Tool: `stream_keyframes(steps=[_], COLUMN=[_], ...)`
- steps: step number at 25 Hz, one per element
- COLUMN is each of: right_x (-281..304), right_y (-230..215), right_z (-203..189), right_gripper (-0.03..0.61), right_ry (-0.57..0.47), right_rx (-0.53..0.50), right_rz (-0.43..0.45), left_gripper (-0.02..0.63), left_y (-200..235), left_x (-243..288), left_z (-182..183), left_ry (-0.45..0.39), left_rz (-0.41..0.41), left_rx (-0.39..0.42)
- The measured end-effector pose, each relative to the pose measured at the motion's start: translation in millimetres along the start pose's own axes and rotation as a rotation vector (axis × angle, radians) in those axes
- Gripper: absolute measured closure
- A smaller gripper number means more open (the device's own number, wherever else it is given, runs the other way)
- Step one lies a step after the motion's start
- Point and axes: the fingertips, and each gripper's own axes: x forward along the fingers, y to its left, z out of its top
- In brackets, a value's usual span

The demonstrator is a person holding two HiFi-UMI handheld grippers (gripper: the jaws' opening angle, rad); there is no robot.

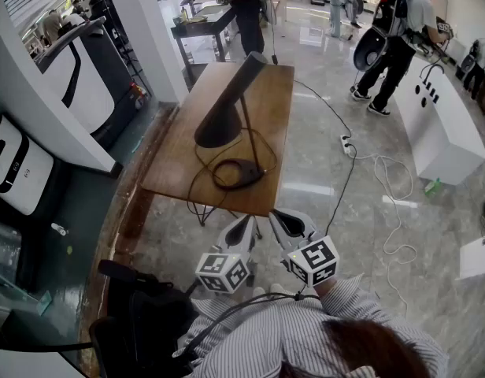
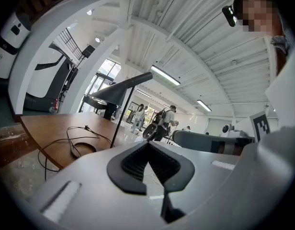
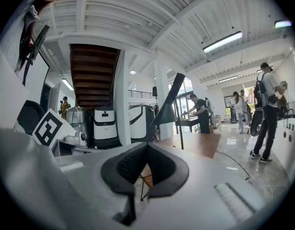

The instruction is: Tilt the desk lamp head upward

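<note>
A black desk lamp stands on the wooden table (image 1: pixel 175 160). Its cone head (image 1: pixel 227 109) slopes down toward the near left on a thin stem, and the oval base (image 1: pixel 238 173) lies in loops of its cord. Both grippers hang just off the table's near edge, well short of the lamp. My left gripper (image 1: pixel 242 228) is shut with nothing in it, and my right gripper (image 1: pixel 283 220) beside it also looks shut and empty. The left gripper view looks past its closed jaws (image 2: pixel 148 145) at the lamp head (image 2: pixel 121 91). The right gripper (image 3: pixel 147 146) faces the lamp head (image 3: pixel 167 107) too.
A power strip (image 1: pixel 346 144) and white cables lie on the floor right of the table. A long white counter (image 1: pixel 443 128) stands at the right, white machines (image 1: pixel 14 164) at the left, and a dark chair (image 1: pixel 140 313) at my lower left. People work at a far table (image 1: pixel 203 22).
</note>
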Motion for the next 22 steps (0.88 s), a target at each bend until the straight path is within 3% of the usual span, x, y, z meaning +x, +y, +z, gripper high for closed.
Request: stream_keyframes(steps=[16,22], right_x=[1.4,2.2], right_y=[0.5,1.4], right_z=[-4.4,-5.2], right_gripper=[0.577,0.577], right_ry=[0.015,-0.013], right_rx=[0.009,0.057], right_rz=[-0.009,0.008], left_gripper=[0.607,0.607], left_y=[0.2,0.2], left_x=[-0.1,-0.1], left_z=[-4.9,-6.2], left_ry=[0.018,0.028], left_rz=[-0.012,-0.037], left_rx=[-0.011,-0.021])
